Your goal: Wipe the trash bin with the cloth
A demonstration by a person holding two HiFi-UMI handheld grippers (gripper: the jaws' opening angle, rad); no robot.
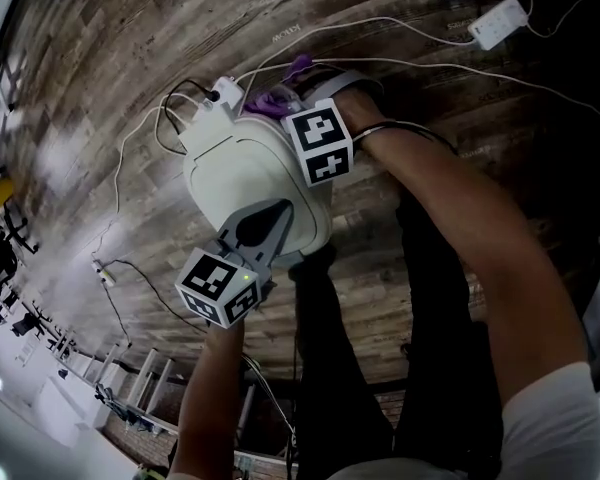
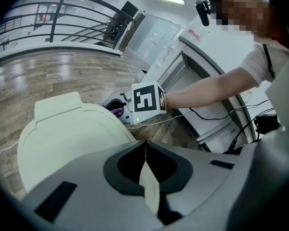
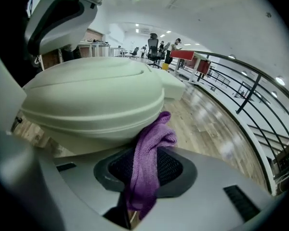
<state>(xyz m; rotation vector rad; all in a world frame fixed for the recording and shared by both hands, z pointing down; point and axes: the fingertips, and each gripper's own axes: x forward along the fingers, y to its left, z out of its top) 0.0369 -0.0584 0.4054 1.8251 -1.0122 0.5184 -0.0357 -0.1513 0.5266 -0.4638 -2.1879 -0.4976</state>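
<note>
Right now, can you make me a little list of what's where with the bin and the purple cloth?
trash bin: pale cream, lid down, standing on the wooden floor
cloth: purple, its top end up against the bin's side
right gripper: closed on the cloth
left gripper: closed, nothing in it, over the bin's lid
power strip: white, lying on the floor beyond the bin

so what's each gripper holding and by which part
Right gripper grips the purple cloth by its bunched middle, one end poking out toward the trash bin. Left gripper is shut, holding nothing.
</note>
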